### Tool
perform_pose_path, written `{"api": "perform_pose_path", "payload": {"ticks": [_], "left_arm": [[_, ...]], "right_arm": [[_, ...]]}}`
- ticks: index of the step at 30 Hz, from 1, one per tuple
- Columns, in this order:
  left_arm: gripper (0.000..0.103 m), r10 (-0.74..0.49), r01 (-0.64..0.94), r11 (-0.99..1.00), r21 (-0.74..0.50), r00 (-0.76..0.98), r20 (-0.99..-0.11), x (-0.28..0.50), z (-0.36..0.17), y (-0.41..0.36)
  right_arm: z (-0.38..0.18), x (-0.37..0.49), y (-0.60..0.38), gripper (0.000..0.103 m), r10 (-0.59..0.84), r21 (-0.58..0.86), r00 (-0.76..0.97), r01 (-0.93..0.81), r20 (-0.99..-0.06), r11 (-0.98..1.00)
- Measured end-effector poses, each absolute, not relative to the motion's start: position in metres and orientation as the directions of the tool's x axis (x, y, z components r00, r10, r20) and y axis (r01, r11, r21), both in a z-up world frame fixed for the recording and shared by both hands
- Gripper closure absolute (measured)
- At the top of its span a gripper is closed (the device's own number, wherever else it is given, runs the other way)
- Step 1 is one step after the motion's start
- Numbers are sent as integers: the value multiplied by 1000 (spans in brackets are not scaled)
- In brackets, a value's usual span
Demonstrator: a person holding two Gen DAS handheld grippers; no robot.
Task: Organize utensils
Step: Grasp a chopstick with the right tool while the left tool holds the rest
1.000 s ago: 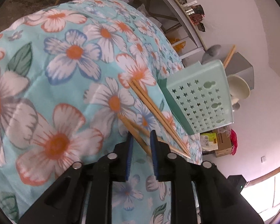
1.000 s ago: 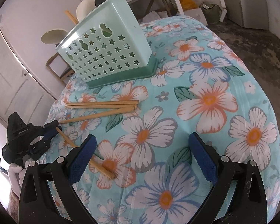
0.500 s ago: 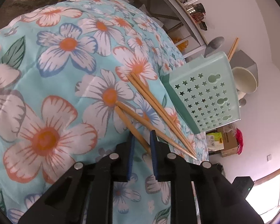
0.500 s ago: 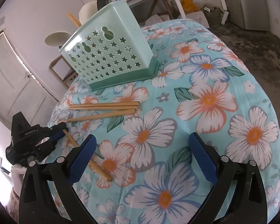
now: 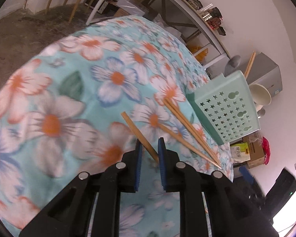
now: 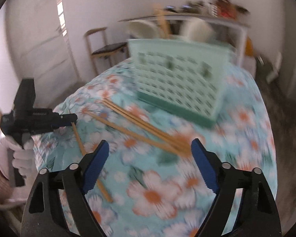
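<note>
My left gripper [image 5: 149, 151] is shut on one wooden chopstick [image 5: 138, 133] and holds it lifted above the floral tablecloth, its far end pointing up and left. The same gripper [image 6: 70, 119] and chopstick [image 6: 79, 142] show in the right wrist view. Three more chopsticks [image 5: 189, 130] lie on the cloth beside the mint green perforated basket [image 5: 227, 108]; they also show in the right wrist view [image 6: 140, 124]. My right gripper [image 6: 150, 164] is open and empty above the cloth, facing the basket [image 6: 179, 83].
The basket holds a chopstick [image 5: 250, 64], a white bowl [image 5: 260, 96] and a grey spoon [image 5: 232, 64]. The round table's edge [image 5: 39, 53] drops to the floor. A shelf unit [image 5: 187, 9] and a chair [image 6: 106, 49] stand behind.
My left gripper has lifted the chopstick off the cloth and pulled back. The right gripper has swung left, so the basket now sits straight ahead; its view is blurred.
</note>
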State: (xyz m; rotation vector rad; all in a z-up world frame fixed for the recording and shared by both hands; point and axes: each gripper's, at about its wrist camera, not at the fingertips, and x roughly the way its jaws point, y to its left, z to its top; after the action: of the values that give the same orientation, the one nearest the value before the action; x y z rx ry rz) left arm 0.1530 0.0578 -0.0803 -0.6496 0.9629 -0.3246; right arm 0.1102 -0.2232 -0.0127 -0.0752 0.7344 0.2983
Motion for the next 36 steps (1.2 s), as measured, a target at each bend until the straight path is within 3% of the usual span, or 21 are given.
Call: {"api": "perform_pose_path", "payload": {"ticks": [8, 12, 16, 27, 29, 36], "left_arm": [[87, -542, -2, 765, -644, 538, -645, 147, -83, 75], [87, -569, 18, 751, -660, 524, -633, 148, -86, 79], [87, -585, 36, 744, -667, 518, -624, 148, -87, 80], [87, -594, 46, 739, -672, 514, -619, 149, -90, 81], [87, -594, 46, 740, -671, 514, -619, 149, -90, 81], [87, -564, 51, 762, -646, 541, -624, 148, -84, 78]], "right_arm": [[-21, 147, -135, 51, 292, -173, 635, -565, -715, 806], [-37, 162, -106, 66, 300, -212, 569, -664, -766, 717], [-50, 175, -92, 74, 300, -214, 521, -713, -800, 668], [-67, 204, -79, 90, 318, -154, 473, -720, -822, 676], [-61, 206, -81, 97, 320, -150, 489, -704, -811, 694], [-5, 196, -123, 99, 373, -67, 592, -588, -714, 806]]}}
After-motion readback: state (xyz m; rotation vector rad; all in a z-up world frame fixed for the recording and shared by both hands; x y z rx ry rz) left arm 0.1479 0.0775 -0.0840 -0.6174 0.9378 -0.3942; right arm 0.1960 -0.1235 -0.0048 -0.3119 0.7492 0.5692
